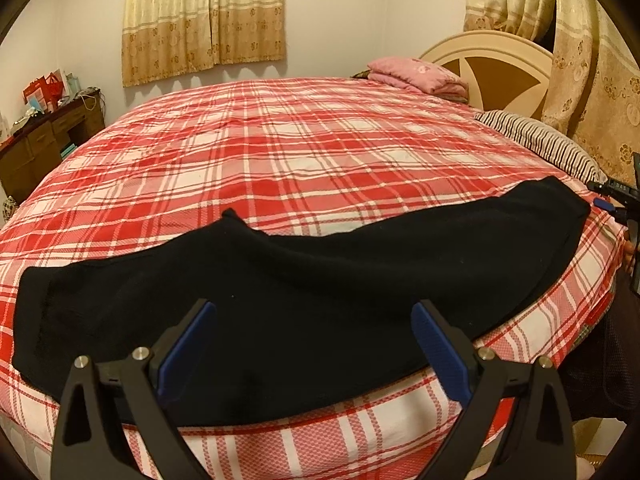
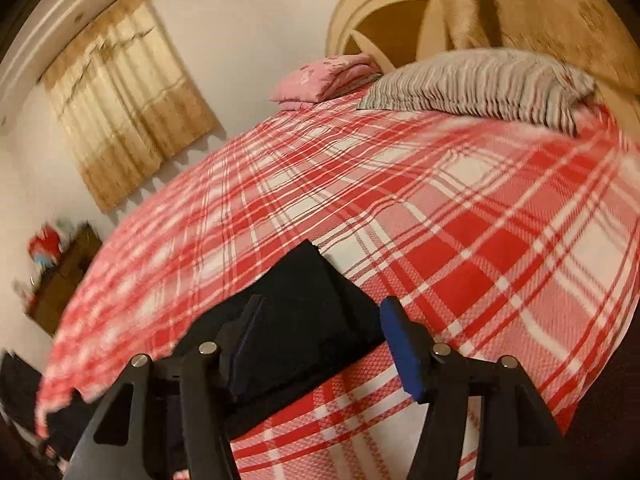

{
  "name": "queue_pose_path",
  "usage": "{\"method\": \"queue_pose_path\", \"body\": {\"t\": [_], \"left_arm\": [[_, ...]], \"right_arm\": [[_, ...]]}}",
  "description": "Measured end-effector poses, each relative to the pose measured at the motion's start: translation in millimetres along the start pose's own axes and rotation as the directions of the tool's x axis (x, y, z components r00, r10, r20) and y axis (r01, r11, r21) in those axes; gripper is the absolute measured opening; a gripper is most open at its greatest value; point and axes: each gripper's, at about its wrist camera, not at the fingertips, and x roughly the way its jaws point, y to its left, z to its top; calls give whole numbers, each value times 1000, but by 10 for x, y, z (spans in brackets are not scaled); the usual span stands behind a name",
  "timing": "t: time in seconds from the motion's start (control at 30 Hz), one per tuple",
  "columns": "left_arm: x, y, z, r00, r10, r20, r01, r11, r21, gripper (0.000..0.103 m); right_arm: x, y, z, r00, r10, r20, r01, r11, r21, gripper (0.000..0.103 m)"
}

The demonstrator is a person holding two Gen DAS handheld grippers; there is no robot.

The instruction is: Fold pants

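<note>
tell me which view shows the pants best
The left wrist view: the black pants lie stretched along the bed's near edge, both ends visible. The right wrist view is blurred and shows only one end of them, between the open right gripper's fingers.

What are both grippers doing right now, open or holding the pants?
Left gripper: open, holding nothing, above the black pants.
Right gripper: open, pads not pressing on the pants' end between them.
</note>
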Motion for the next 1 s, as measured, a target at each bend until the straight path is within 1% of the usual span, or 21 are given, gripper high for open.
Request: {"method": "queue_pose_path", "body": {"t": [0.03,0.1,0.13,0.17,0.27,0.33,0.37,0.43,0.5,0.57,0.63,0.7,0.73,0.77,0.8,0.83,0.87,0.9,0.93,0.97,1.0], "left_arm": [[-4,-1,0,1000,2,1,-2,1000,-1,100],[-6,0,7,1000,5,1,-5,1000,-6,100],[-5,0,9,1000,6,1,-6,1000,-7,100],[-9,-6,9,1000,5,2,-5,1000,-9,100],[-19,-19,11,1000,6,1,-6,1000,-8,100],[-20,-22,12,1000,7,1,-7,1000,-5,100],[-25,-29,16,1000,8,1,-8,1000,-3,100],[-34,-52,23,1000,9,1,-9,1000,0,100],[-52,-78,34,1000,10,5,-10,1000,6,100],[-56,-105,39,1000,11,8,-11,1000,9,100],[-64,-130,46,1000,6,12,-6,1000,10,100],[-70,-154,49,1000,6,13,-6,1000,19,100],[-71,-157,48,1000,8,14,-8,1000,23,100],[-76,-160,50,1000,11,16,-11,1000,29,100],[-79,-156,54,1000,13,18,-13,999,30,100],[-79,-144,56,1000,14,19,-14,1000,27,100],[-72,-133,59,1000,14,20,-14,1000,22,100],[-61,-120,58,1000,12,18,-13,1000,14,100],[-42,-116,55,1000,9,14,-10,1000,7,100],[-22,-117,43,1000,7,11,-7,1000,1,100],[1,-123,33,1000,5,5,-5,1000,-3,100]], "right_arm": [[28,33,-3,1000,-7,-14,6,999,-32,50],[129,83,-29,998,-42,-53,37,995,-93,50],[176,89,-48,996,-61,-69,53,993,-110,47],[244,101,-84,992,-88,-90,75,987,-140,37],[276,171,-153,981,-182,-69,160,956,-244,18],[259,209,-168,979,-187,-76,160,947,-278,12],[249,219,-163,978,-191,-83,159,943,-291,11],[210,234,-127,974,-218,-66,185,927,-327,11],[145,191,-24,973,-229,-33,206,922,-327,11],[123,110,71,979,-196,-49,174,942,-288,12],[222,9,116,982,-156,-108,125,959,-254,14],[333,-100,112,976,-153,-158,117,970,-215,29],[309,-171,132,979,-138,-147,112,978,-174,42],[276,-228,154,981,-134,-139,115,984,-135,48],[195,-319,180,985,-128,-114,121,990,-66,48],[56,-396,185,987,-146,-69,147,989,12,48],[-70,-399,165,986,-166,-29,167,984,52,48],[-282,-329,101,989,-141,38,138,988,74,48],[-395,-224,35,994,-85,62,81,995,65,48],[-465,-79,-59,999,15,46,-18,999,52,48],[-470,46,-151,992,123,4,-123,991,53,48]]}}
